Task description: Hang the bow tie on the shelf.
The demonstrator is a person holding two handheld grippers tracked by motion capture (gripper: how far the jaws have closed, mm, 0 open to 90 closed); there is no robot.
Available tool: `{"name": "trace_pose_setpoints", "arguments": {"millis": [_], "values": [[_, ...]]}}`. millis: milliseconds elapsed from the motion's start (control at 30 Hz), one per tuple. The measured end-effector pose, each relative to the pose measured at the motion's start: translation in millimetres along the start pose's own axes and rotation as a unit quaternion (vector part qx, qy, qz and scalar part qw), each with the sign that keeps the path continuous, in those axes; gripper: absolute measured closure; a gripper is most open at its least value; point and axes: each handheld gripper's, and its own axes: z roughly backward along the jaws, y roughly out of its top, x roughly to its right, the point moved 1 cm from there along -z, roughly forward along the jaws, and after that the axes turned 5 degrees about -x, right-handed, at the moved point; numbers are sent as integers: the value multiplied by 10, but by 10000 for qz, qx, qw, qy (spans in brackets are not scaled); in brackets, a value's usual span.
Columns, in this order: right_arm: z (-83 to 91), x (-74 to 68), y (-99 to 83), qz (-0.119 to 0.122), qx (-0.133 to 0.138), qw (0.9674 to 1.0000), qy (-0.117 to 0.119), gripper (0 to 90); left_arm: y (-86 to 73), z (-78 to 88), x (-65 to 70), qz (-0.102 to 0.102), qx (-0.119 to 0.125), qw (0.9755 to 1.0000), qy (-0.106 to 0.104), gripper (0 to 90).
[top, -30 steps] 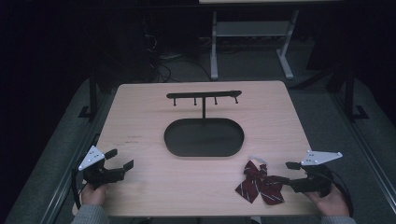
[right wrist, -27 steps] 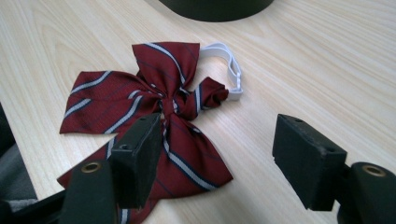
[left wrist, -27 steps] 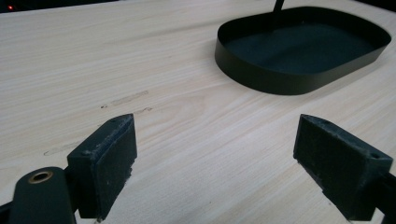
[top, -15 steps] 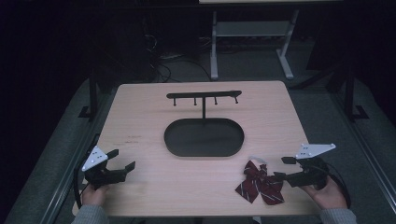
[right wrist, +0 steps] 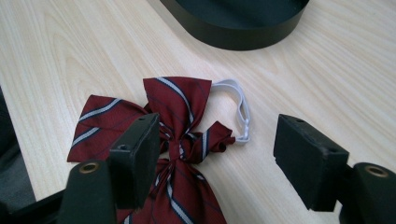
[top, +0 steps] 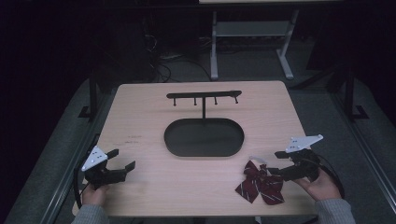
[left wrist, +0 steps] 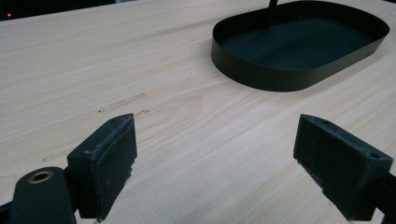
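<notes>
Right tool [right wrist: 215, 154] hangs wide open just over the striped bow tie [right wrist: 163, 126], which lies on the counter [top: 140, 121] near the black tray [top: 204, 137]. Reaching step; next, I'd say, close on the knot. Left tool [left wrist: 217, 163] waits, wide open.

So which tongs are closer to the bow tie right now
The right. The right tongs sit open just beside the bow tie, at its right edge. The left tongs are open over bare table at the far left, well away from it.
</notes>
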Motion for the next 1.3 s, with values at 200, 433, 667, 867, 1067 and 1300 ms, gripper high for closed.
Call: {"name": "trace_pose_setpoints", "arguments": {"millis": [200, 433, 667, 867, 1067, 1300], "values": [[-13, -7, 93, 128, -65, 9999, 28, 310, 0, 4, -5, 25, 25, 10000, 24, 129], [-48, 7, 169, 174, -171, 9997, 80, 316, 16, 25, 0, 17, 83, 10000, 23, 128], [-152, 79, 234, 132, -350, 9992, 163, 367, 16, 44, -8, 72, 109, 9999, 15, 128], [-231, 163, 250, 59, -426, 9989, 186, 411, 12, 30, 0, 46, 54, 10000, -1, 129], [-386, 210, 300, 85, -553, 9982, 220, 494, 12, 18, -3, 68, 30, 10000, -46, 128], [-536, 304, 330, -19, -763, 9968, 248, 555, 12, 24, -18, 127, 19, 9999, -4, 128]]}}
